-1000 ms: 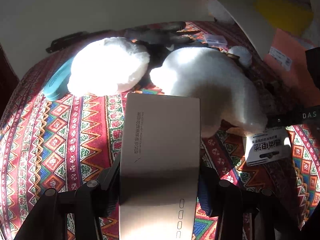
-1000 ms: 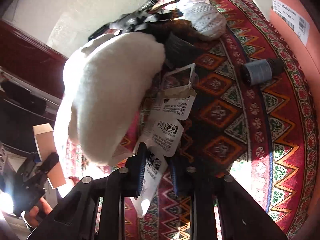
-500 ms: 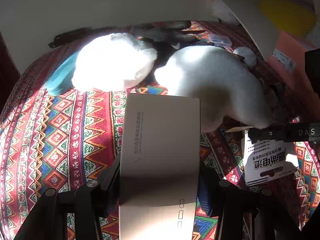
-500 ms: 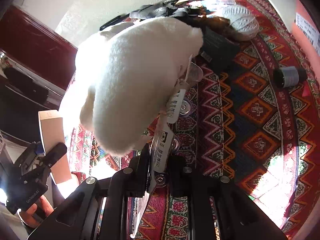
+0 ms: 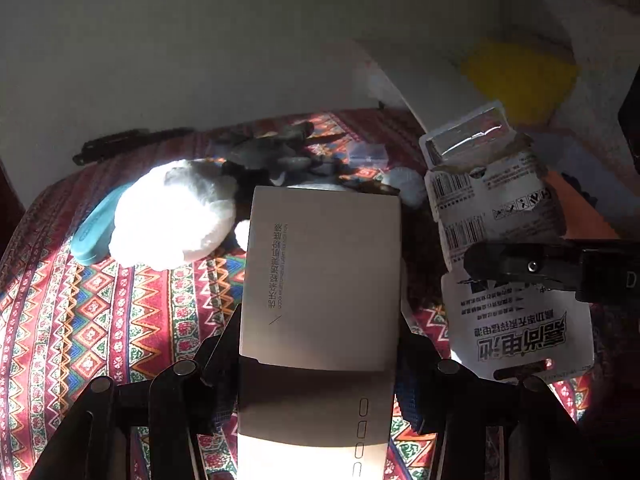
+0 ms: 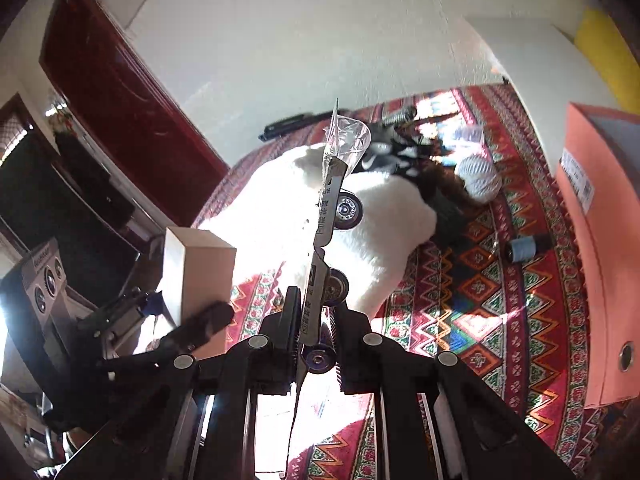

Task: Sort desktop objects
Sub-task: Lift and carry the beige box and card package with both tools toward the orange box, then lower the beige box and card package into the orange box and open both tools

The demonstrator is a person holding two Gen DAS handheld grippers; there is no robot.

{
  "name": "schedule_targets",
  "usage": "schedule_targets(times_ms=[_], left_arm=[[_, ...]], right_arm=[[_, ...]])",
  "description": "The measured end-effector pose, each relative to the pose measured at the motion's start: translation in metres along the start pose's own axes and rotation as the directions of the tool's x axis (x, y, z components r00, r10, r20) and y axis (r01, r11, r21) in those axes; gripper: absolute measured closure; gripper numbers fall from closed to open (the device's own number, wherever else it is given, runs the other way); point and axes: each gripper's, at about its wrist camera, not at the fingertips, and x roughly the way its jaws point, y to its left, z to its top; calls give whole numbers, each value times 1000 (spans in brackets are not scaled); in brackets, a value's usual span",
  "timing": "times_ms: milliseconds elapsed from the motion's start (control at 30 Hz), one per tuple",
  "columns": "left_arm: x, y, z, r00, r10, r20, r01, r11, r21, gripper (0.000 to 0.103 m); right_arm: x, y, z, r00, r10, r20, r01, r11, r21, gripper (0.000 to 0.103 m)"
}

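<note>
Battery card up off the cloth!
Right gripper (image 6: 316, 330) clamps the battery card (image 6: 326, 216), now airborne; left gripper (image 5: 320, 364) still squeezes the box (image 5: 320, 280).

Your left gripper (image 5: 320, 364) clamps a flat beige cardboard box (image 5: 320, 280) above the patterned red woven tablecloth (image 5: 120, 320). At two o'clock, your right gripper (image 6: 316, 332) pinches a torn white battery blister card (image 5: 516, 320). At ten o'clock lies a fluffy white plush pad (image 5: 172, 216), a teal oblong case (image 5: 94, 232) just left of it.
</note>
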Motion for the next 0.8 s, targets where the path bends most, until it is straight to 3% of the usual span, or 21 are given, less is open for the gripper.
schedule_targets(times_ms=[133, 233, 333, 433, 533, 600, 667, 733, 767, 800], left_arm=[[-14, -33, 16, 998, -40, 50, 38, 999, 29, 49], [-22, -60, 35, 992, -92, 87, 88, 995, 44, 49], [-28, -91, 57, 981, -149, 122, 141, 988, 66, 49], [-32, -128, 79, 965, -217, 144, 203, 974, 104, 49], [-33, -166, 97, 948, -275, 163, 252, 956, 147, 49], [-32, -192, 109, 935, -312, 170, 283, 943, 175, 49], [-29, -217, 119, 923, -342, 174, 307, 930, 201, 49], [-24, -242, 128, 915, -367, 169, 328, 918, 221, 49], [-21, -255, 132, 912, -377, 163, 337, 913, 229, 49], [-18, -267, 135, 910, -385, 157, 343, 909, 238, 49]], right_arm=[[-73, -10, 23, 984, -59, 171, 56, 998, 24, 88], [-133, -22, 36, 933, -143, 330, 129, 990, 63, 88], [-197, -33, 45, 835, -264, 483, 236, 964, 120, 88], [-252, -43, 47, 694, -413, 589, 362, 908, 209, 88], [-298, -52, 44, 555, -526, 644, 441, 843, 308, 88], [-326, -58, 42, 478, -578, 661, 470, 805, 363, 88], [-344, -63, 40, 418, -619, 665, 497, 769, 403, 88], [-357, -70, 38, 378, -657, 653, 528, 732, 430, 88], [-358, -78, 39, 368, -673, 641, 541, 716, 441, 88], [-351, -92, 40, 389, -683, 618, 541, 712, 447, 88]])
